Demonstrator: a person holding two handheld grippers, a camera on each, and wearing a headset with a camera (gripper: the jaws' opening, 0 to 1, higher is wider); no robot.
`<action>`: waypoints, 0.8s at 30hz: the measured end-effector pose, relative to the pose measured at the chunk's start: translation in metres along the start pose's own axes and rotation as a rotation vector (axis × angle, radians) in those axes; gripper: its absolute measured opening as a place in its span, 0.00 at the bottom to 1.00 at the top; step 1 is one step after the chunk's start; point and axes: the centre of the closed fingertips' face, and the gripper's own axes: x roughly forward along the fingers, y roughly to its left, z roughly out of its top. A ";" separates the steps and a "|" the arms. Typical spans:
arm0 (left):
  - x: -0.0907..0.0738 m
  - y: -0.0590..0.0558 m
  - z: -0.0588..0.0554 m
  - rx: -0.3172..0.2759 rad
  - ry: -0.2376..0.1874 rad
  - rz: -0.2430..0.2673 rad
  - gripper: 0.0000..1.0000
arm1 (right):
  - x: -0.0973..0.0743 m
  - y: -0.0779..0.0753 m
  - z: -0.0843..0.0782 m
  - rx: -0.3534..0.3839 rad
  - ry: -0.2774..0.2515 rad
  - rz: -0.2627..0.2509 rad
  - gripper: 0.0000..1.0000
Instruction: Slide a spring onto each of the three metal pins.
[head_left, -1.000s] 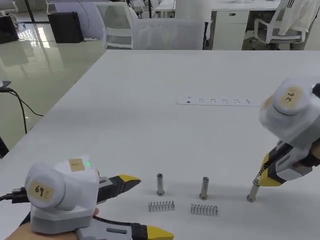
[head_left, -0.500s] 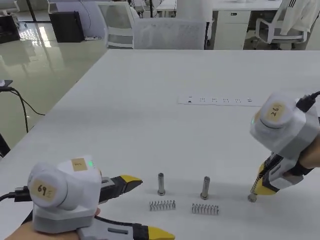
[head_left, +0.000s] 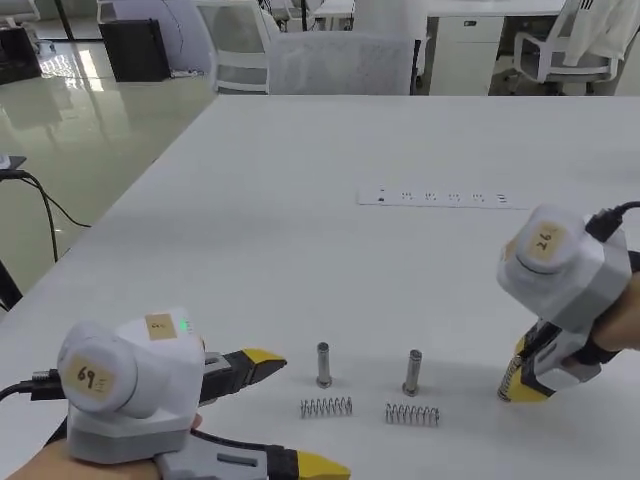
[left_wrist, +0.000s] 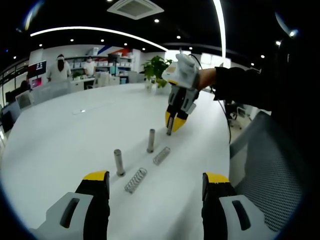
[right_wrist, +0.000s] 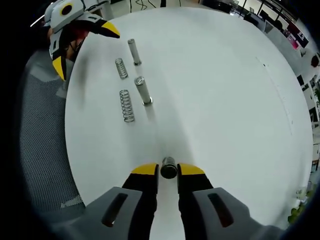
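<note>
Right gripper (right_wrist: 168, 172) jaws pinch a small steel coil spring (head_left: 507, 378), upright on the white table (head_left: 300, 220). Left gripper (left_wrist: 156, 178) jaws spread, empty. Between them stand the grey metal left pin (head_left: 323, 364) and middle pin (head_left: 413, 371). A loose left spring (head_left: 326, 407) and loose middle spring (head_left: 412, 414) lie just in front.

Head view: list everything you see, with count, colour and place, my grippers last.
Table: one, white, under everything.
Pins: three, silver, upright in a row; rightmost sits between the right gripper's jaws.
Loose springs: two, silver, lying flat beside the two bare pins.
Third spring: one, silver, on the rightmost pin.
Power strip: one, white, farther back on the table.
Chairs: several, white, behind the table.
Left gripper: one, grey with yellow tips, open, lower left.
Right gripper: one, grey with yellow tips, shut on the third spring.
</note>
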 end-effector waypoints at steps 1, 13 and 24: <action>0.000 0.000 0.000 0.000 0.001 0.000 0.72 | 0.000 0.000 -0.001 0.001 0.000 -0.001 0.13; 0.001 -0.002 0.000 0.001 0.005 -0.005 0.72 | 0.000 0.010 -0.020 0.036 0.016 -0.009 0.14; 0.002 -0.004 -0.001 0.008 0.012 -0.012 0.71 | -0.005 0.050 -0.010 0.041 -0.027 0.066 0.13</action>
